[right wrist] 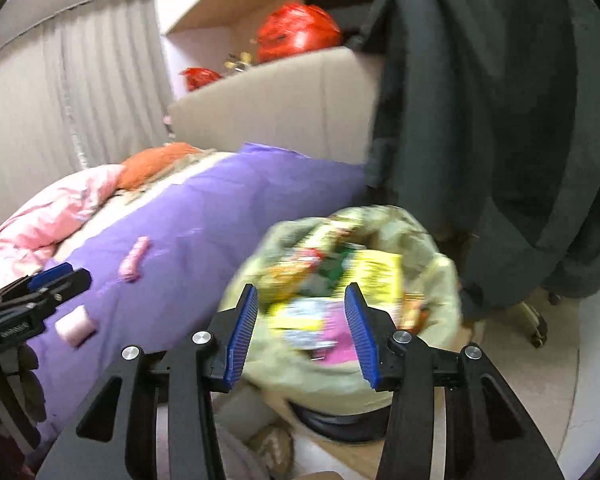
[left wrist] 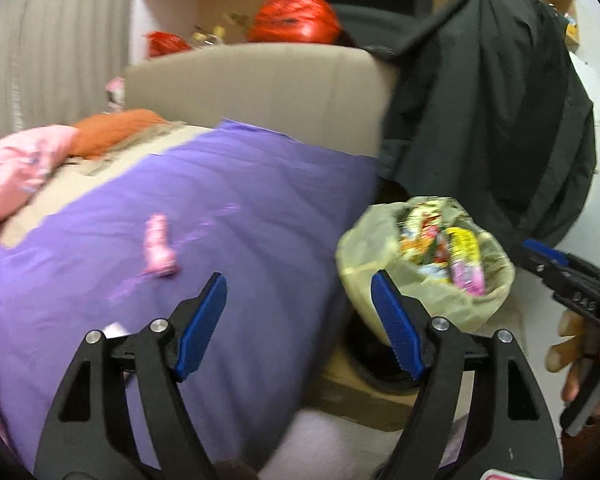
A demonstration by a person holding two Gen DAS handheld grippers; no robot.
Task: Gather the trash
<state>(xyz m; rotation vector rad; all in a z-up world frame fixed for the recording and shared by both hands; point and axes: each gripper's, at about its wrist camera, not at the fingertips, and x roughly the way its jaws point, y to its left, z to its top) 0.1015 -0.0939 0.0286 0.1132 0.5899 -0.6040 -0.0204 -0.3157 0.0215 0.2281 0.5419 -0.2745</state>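
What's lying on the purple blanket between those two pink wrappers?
Only bare purple blanket separates the long pink wrapper from the short pink wrapper, in the right wrist view.

Bedroom: bed (left wrist: 180, 208), curtains (right wrist: 60, 100).

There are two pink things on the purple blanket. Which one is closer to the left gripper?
The short, chunky pink roll, right beside the left gripper. The longer pink wrapper lies farther up the purple blanket.

Bedspread (left wrist: 228, 216): purple, plain. On it, pink wrapper (left wrist: 159, 246). Beside the bedspread, bin liner (left wrist: 476, 304) pale yellow-green, holding yellow, pink, orange printed wrappers (left wrist: 464, 256). Jacket (left wrist: 492, 120) above the liner: dark green. Gripper pads (left wrist: 396, 316): blue, ribbed.
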